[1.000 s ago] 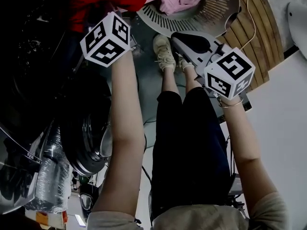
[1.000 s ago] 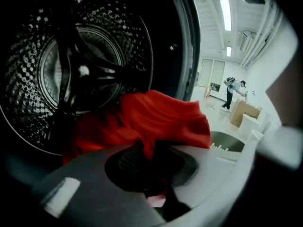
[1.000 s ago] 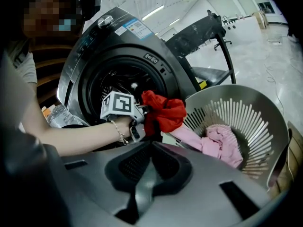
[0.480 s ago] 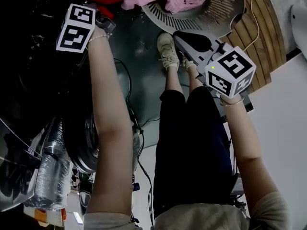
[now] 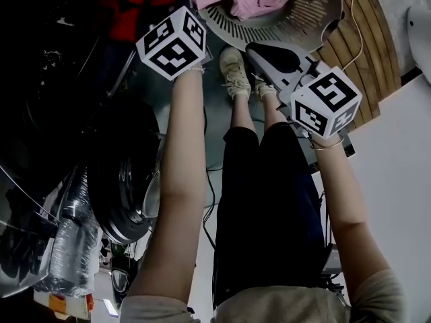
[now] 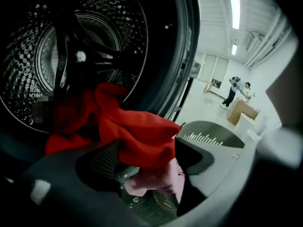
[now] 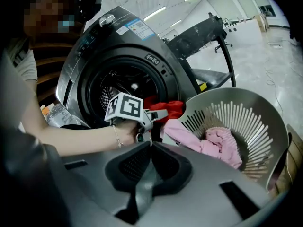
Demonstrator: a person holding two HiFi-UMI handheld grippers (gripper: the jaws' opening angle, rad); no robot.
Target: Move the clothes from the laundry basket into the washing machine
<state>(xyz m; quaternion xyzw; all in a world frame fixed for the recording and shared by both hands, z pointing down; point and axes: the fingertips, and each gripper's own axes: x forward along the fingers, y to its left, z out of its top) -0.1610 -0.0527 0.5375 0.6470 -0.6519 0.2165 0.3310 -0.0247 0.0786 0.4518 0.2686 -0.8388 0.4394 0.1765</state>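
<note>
Releasing a red garment at the washing machine.
The left gripper has just been opening its jaws, which now stand spread. The soft, crumpled red garment lies unpinched between them, spilling from the dimpled steel drum at 11 o'clock. The right gripper has its jaws pressed together, empty. Pink clothes lie in the slotted plastic basket at its 3 o'clock.

Drum mouth — red garment across
</note>
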